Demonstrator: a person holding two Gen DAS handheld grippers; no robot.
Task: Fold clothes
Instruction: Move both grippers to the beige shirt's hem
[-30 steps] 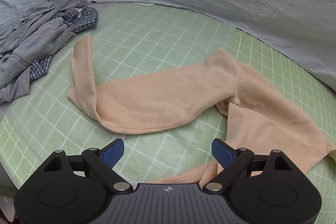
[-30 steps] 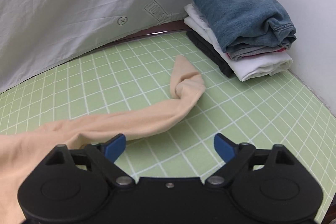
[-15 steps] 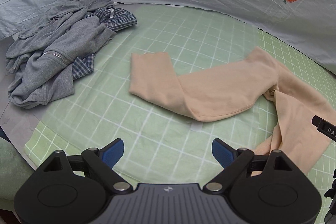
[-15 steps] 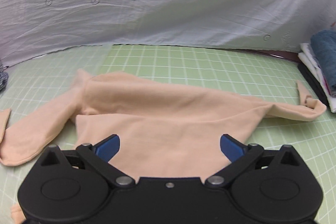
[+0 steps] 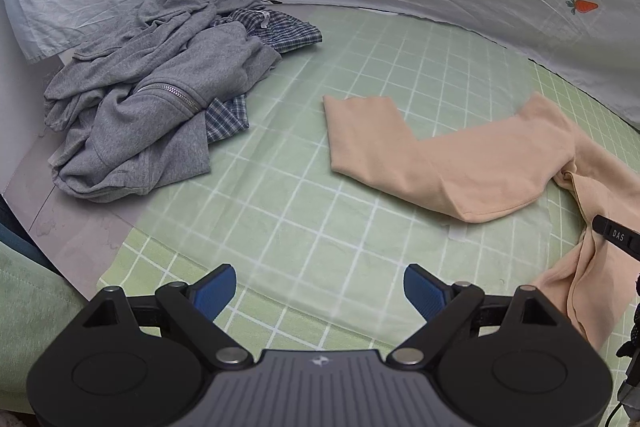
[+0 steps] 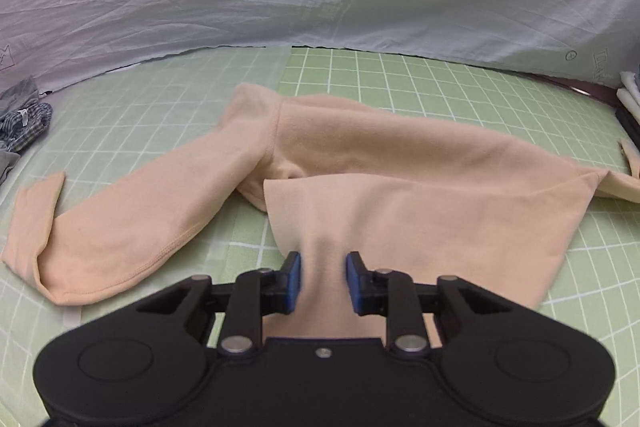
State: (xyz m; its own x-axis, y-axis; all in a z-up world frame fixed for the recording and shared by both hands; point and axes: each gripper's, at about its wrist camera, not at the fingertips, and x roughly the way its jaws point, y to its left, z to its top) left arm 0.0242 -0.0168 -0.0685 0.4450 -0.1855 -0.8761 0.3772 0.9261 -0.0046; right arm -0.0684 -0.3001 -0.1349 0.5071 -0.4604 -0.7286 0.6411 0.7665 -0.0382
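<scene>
Peach long-sleeved top (image 6: 400, 179) lies crumpled across the green grid mat (image 6: 400, 75), one sleeve bent toward the left of the frame, so I judge its folding barely begun. At the right edge of the right wrist view a sliver of stacked, folded garments (image 6: 628, 95) shows; in the upper left of the left wrist view a grey zip hoodie (image 5: 152, 107) and a checked garment (image 5: 280, 31) sit heaped, unfolded. My right gripper (image 6: 323, 281) has narrowed onto a bunched fold at the top's near edge, low centre in its view, gripping the cloth. My left gripper (image 5: 318, 291) stands wide apart, holding nothing, with the top to its right, well apart.
</scene>
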